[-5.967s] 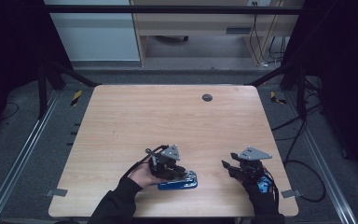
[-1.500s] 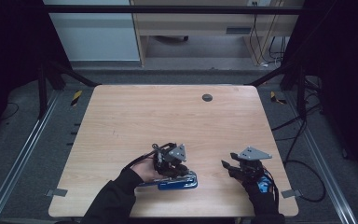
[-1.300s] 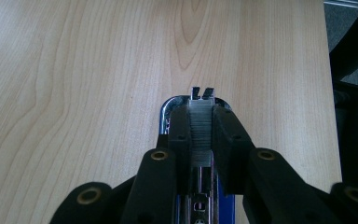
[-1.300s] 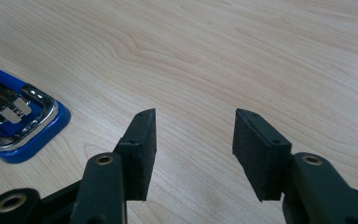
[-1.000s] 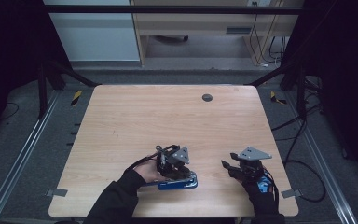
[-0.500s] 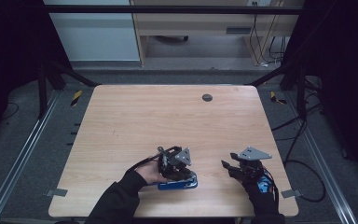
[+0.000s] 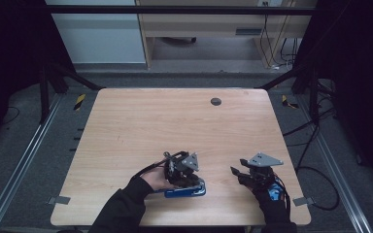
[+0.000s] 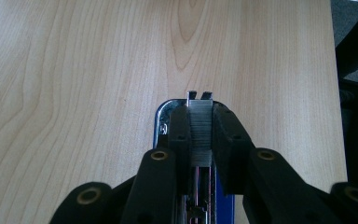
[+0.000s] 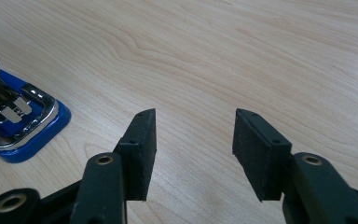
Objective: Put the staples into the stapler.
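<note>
While the left gripper sits low in the centre of its own view, its two black jaws are clamped on a strip of staples, a ribbed silvery block held over the blue stapler. Seen from the high view, that stapler lies on the wooden table at lower centre, just under the left gripper. At the lower right of that view the right gripper rests apart from it. Its jaws stand wide with nothing between them, bare wood showing in the gap. What looks like the stapler's opened metal magazine appears at the left edge of the right gripper view, though it is partly cut off.
</note>
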`<state>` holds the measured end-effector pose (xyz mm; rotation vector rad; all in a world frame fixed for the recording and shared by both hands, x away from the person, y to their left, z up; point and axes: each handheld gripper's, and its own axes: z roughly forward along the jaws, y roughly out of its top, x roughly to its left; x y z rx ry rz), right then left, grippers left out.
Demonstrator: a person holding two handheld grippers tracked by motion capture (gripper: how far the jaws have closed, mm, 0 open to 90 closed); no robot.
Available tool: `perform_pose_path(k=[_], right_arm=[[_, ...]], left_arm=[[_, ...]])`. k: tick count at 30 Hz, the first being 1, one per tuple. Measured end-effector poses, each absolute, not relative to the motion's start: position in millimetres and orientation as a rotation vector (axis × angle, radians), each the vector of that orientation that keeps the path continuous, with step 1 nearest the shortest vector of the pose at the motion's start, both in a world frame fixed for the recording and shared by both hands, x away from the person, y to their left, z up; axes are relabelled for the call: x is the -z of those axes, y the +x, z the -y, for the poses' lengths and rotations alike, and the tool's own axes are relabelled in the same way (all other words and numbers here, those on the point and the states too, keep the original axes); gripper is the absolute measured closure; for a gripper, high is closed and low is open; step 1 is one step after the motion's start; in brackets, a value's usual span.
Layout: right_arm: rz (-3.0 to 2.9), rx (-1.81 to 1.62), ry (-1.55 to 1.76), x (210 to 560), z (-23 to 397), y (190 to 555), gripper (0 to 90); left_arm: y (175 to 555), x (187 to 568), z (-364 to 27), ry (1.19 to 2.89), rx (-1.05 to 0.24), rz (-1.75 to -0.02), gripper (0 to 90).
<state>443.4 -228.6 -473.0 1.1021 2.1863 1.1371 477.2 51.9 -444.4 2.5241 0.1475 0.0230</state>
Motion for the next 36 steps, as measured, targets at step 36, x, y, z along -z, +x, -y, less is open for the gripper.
perform_pose_path(k=[36], right_arm=[[-2.185,-1.137,1.103,472.8,228.9,443.5,49.6]], left_arm=[[477.4,447.1,-48.3,2.538,-0.024,-0.155,77.6]])
